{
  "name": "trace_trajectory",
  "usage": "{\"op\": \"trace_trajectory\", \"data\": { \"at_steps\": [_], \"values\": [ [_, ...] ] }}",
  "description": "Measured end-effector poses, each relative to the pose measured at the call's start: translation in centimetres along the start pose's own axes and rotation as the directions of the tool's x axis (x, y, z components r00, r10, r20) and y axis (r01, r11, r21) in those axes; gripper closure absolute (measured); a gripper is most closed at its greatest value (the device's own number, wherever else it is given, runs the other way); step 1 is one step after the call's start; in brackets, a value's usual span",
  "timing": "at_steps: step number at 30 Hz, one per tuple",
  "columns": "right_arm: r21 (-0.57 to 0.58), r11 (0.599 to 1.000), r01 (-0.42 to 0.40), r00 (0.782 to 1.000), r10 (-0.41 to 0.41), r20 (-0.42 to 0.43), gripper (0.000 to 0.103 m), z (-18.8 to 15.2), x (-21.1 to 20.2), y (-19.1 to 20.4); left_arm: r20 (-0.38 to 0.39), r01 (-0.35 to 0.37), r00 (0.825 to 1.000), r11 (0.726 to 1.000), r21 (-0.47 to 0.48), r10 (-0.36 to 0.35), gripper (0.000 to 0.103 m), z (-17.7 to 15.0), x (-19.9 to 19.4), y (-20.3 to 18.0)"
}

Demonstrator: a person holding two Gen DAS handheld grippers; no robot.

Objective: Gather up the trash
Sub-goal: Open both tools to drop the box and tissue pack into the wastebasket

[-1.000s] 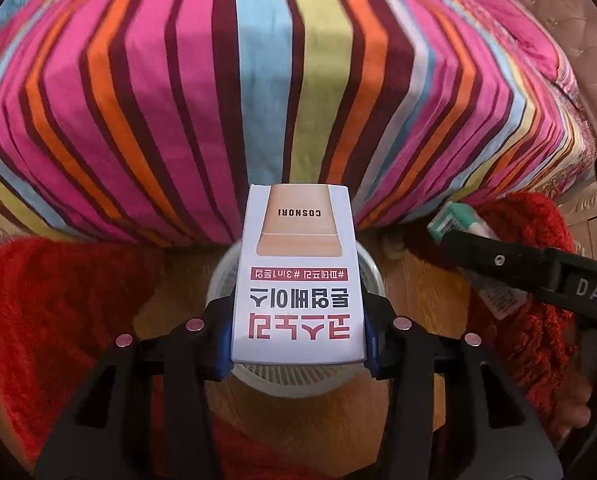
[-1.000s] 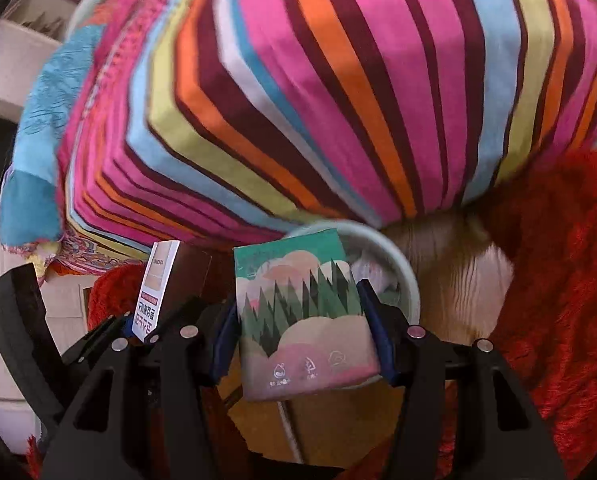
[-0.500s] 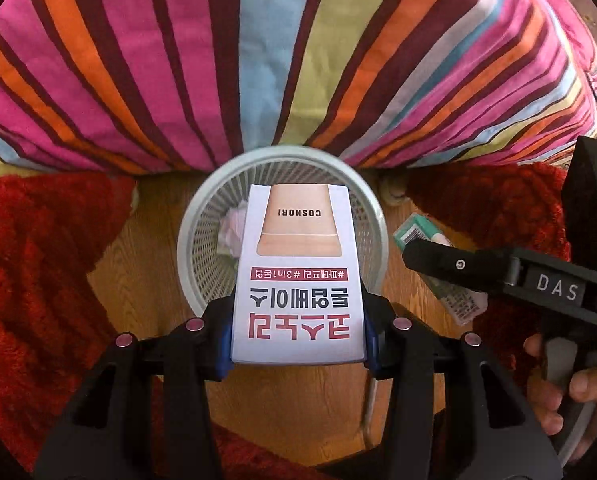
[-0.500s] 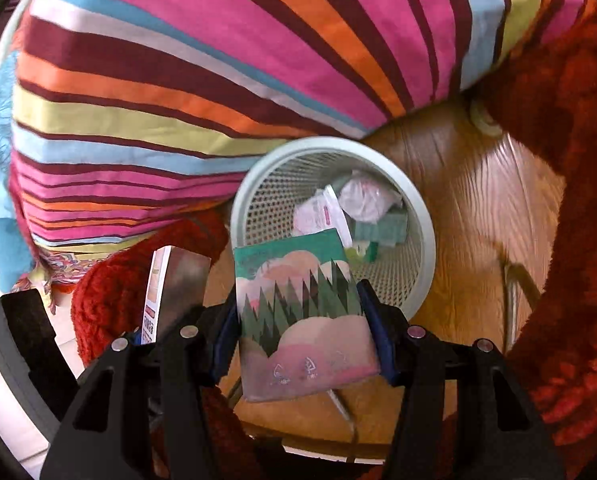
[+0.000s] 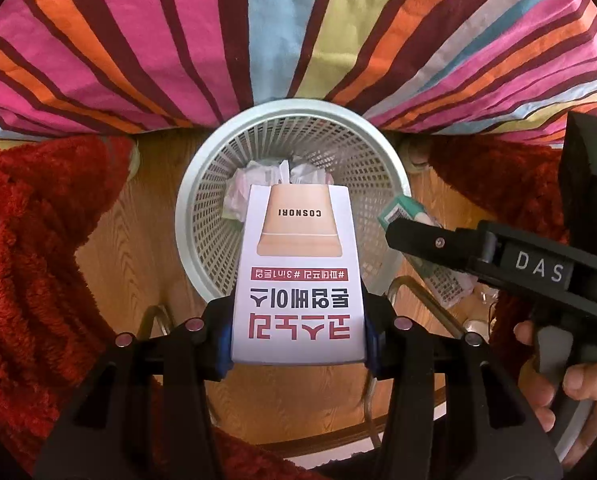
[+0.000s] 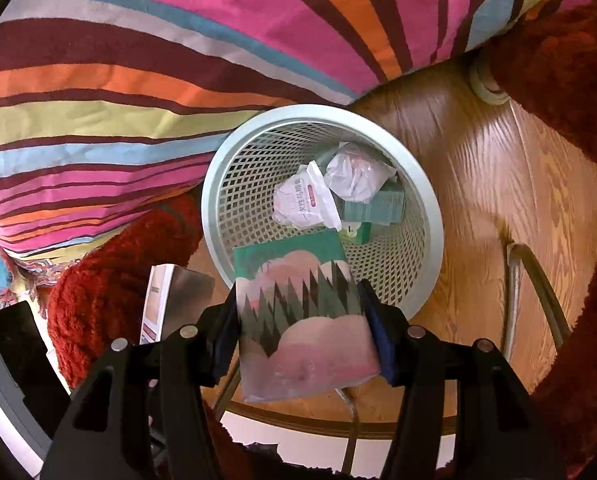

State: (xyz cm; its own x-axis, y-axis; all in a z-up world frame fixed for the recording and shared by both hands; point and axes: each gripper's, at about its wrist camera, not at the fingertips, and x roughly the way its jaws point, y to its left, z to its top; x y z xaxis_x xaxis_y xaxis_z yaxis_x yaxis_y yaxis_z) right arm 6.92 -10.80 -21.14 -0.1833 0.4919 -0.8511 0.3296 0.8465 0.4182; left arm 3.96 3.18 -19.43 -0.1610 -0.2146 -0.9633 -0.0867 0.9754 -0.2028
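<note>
My left gripper [image 5: 298,336] is shut on a white Cosnori box [image 5: 298,276] with red Korean lettering, held above the near rim of a white mesh wastebasket [image 5: 202,184]. My right gripper [image 6: 304,334] is shut on a green and pink tissue pack [image 6: 302,308] printed with trees, held over the near rim of the same basket [image 6: 430,208]. The basket holds crumpled white wrappers [image 6: 354,176] and a green box [image 6: 382,206]. The right gripper also shows at the right of the left wrist view [image 5: 414,236], and the white box shows at the left of the right wrist view [image 6: 156,300].
A bed with a striped multicolour cover [image 5: 298,32] rises just behind the basket. A shaggy red rug [image 5: 30,248] lies on both sides on the wooden floor [image 6: 498,184]. A thin metal frame [image 6: 534,280] stands near the basket.
Both grippers have moved forward and tipped down with their loads, so the basket is now seen from above with its contents showing.
</note>
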Motion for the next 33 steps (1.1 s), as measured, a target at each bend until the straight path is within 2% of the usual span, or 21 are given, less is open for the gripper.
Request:
{"op": "trace_trajectory", "data": {
  "at_steps": [1, 4, 5, 6, 8, 11, 23, 33],
  "values": [
    [-0.005, 1.0, -0.003, 1.0, 0.003, -0.01, 0.049, 0.0, 0.2, 0.1, -0.006, -0.006, 1.0, 1.0, 0.003, 0.006, 0.054, 0.1, 0.2, -0.1],
    [-0.014, 1.0, -0.017, 0.999, 0.017, -0.033, 0.047, 0.1, 0.9, 0.4, -0.014, -0.016, 1.0, 1.0, 0.007, 0.016, 0.032, 0.2, 0.4, -0.2],
    [-0.015, 1.0, -0.018, 0.999, 0.018, -0.038, 0.039, 0.1, 1.1, 0.5, -0.017, -0.017, 1.0, 1.0, 0.007, 0.017, 0.025, 0.2, 0.4, -0.2],
    [-0.015, 1.0, -0.018, 0.999, 0.018, -0.037, 0.025, 0.2, 1.1, 0.5, -0.021, -0.019, 1.0, 1.0, 0.006, 0.019, 0.023, 0.3, 0.5, -0.2],
    [-0.012, 1.0, -0.007, 1.0, 0.007, -0.018, 0.012, 0.4, 0.9, 0.4, -0.029, -0.022, 0.999, 1.0, 0.001, 0.022, 0.023, 0.3, 0.5, -0.1],
    [0.003, 1.0, 0.004, 1.0, -0.004, 0.003, 0.012, 0.7, 0.5, -0.1, -0.036, -0.023, 0.999, 1.0, -0.012, 0.022, 0.023, 0.4, 0.8, 0.1],
    [0.039, 0.999, 0.011, 1.0, -0.011, -0.009, 0.012, 0.3, 0.6, -0.7, -0.033, -0.03, 0.999, 0.999, -0.017, 0.029, 0.023, 0.3, 0.7, 0.1],
    [0.054, 0.999, -0.004, 1.0, 0.004, 0.01, 0.012, 0.0, -0.3, -1.2, 0.0, -0.031, 1.0, 0.999, -0.03, 0.031, 0.023, 0.0, -0.1, 0.4]
  ]
}}
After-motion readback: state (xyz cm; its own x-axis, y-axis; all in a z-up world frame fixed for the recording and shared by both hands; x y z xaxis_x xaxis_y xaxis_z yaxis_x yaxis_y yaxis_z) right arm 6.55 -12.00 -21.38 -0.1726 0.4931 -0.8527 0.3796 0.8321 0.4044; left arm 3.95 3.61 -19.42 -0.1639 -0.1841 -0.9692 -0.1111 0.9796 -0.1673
